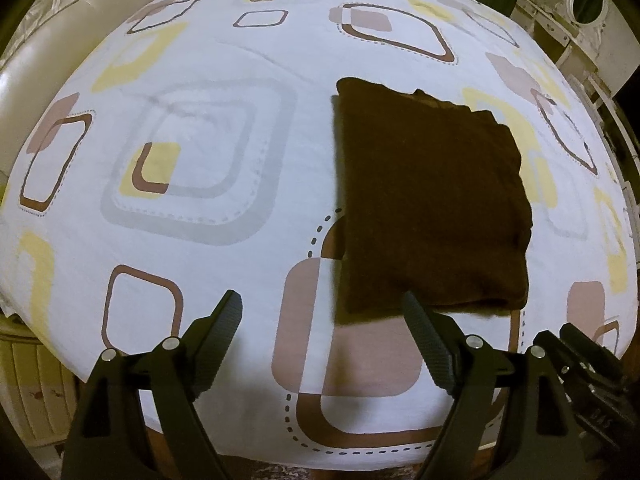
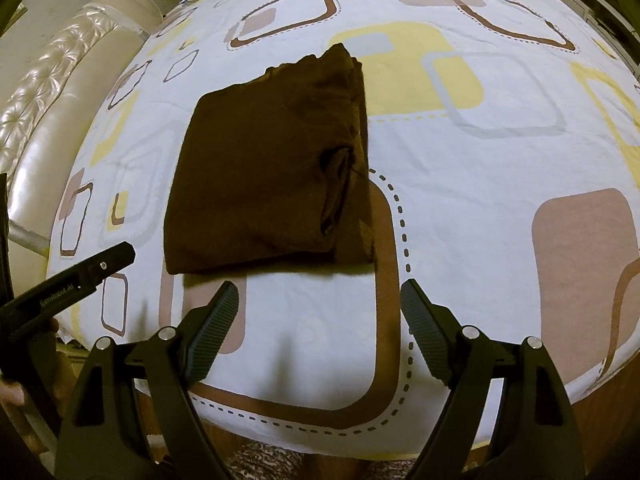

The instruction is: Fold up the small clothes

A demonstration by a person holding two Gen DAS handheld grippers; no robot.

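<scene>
A dark brown garment (image 1: pixel 432 200) lies folded into a flat rectangle on the patterned sheet; it also shows in the right wrist view (image 2: pixel 272 172). My left gripper (image 1: pixel 322 308) is open and empty, above the sheet just before the garment's near edge. My right gripper (image 2: pixel 320 300) is open and empty, just short of the garment's near edge. The left gripper's body (image 2: pixel 64 288) shows at the right wrist view's left edge. The right gripper's body (image 1: pixel 584 364) shows at the lower right of the left wrist view.
The table carries a white sheet (image 1: pixel 200 240) with brown, yellow and grey rounded squares. A cream padded sofa (image 2: pixel 52 120) stands to the left. White shelving (image 1: pixel 576 36) stands at the far right. The table's near edge (image 2: pixel 320 440) lies below my grippers.
</scene>
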